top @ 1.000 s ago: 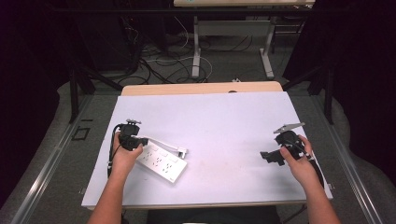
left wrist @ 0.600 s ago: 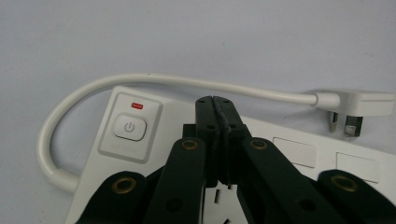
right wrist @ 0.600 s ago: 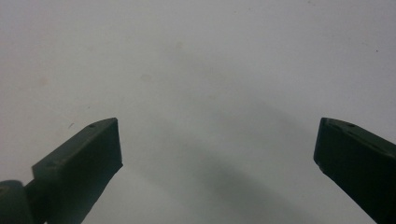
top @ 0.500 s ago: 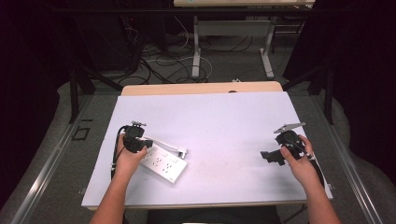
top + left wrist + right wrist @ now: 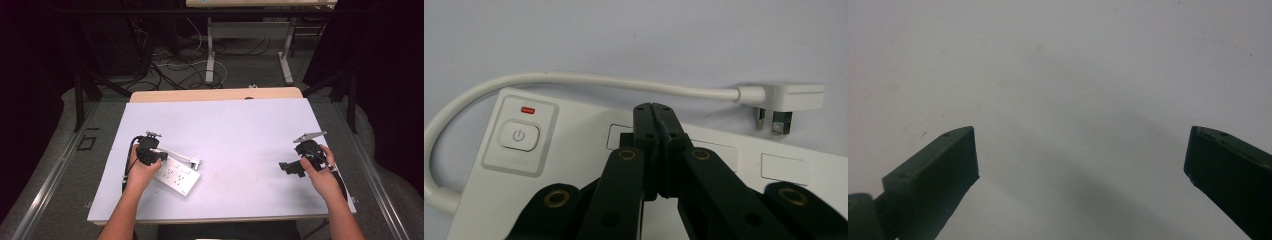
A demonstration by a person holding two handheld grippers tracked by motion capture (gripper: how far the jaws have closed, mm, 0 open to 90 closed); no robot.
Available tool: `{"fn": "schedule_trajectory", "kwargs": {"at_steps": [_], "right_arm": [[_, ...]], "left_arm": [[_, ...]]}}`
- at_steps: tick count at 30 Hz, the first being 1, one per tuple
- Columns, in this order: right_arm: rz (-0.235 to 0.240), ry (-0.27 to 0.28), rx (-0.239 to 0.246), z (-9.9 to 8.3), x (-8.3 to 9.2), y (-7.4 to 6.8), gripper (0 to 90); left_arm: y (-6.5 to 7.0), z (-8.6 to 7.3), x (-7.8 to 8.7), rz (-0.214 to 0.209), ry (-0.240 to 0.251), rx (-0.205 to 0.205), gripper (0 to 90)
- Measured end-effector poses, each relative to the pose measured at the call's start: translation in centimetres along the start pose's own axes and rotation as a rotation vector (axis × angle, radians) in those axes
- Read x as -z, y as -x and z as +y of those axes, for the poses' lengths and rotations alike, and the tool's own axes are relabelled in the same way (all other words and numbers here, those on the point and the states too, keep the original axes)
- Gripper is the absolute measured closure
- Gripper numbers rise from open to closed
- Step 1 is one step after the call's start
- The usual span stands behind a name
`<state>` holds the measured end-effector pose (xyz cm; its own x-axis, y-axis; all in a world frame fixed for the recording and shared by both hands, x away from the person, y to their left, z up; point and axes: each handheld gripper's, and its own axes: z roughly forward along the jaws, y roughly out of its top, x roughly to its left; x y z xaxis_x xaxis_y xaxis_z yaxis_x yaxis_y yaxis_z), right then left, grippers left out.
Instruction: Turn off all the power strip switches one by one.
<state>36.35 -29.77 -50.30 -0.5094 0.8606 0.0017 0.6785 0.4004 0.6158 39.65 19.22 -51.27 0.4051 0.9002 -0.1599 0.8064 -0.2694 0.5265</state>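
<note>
I am hovering my left gripper, jaws pressed together, over the white power strip lying at the near left of the pale table; my right gripper, jaws spread, is resting well apart. Cables are trailing across the dark floor beyond.

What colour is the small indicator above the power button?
Red indicator, clearest in the left gripper view.

— Your left gripper covers the middle sockets of the power strip?
— Yes. Its bottom edge is cropped too, and the label under your power button is unreadable.
</note>
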Motion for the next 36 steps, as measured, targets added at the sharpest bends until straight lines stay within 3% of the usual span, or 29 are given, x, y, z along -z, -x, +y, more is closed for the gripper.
{"fn": "schedule_trajectory", "kwargs": {"at_steps": [20,22,23,26,36], "right_arm": [[0.003,-0.003,0.002,-0.01,-0.08,-0.02,0.4],[0.003,-0.003,0.004,-0.01,-0.06,0.00,0.4],[0.000,-0.001,0.000,-0.01,-0.01,-0.02,0.3],[0.003,-0.003,0.001,0.00,0.02,-0.03,0.4],[0.003,-0.002,0.003,0.00,-0.07,-0.06,0.3]], "left_arm": [[0.55,-0.10,-0.38,0.008,-0.009,-0.017,90.0],[0.64,-0.17,-0.59,0.005,-0.017,-0.011,90.0],[0.57,-0.18,-0.64,-0.020,-0.020,-0.009,90.0],[0.89,-0.19,-0.68,0.004,-0.017,-0.011,90.0],[0.93,-0.17,-0.69,0.005,-0.014,-0.008,90.0]]}}
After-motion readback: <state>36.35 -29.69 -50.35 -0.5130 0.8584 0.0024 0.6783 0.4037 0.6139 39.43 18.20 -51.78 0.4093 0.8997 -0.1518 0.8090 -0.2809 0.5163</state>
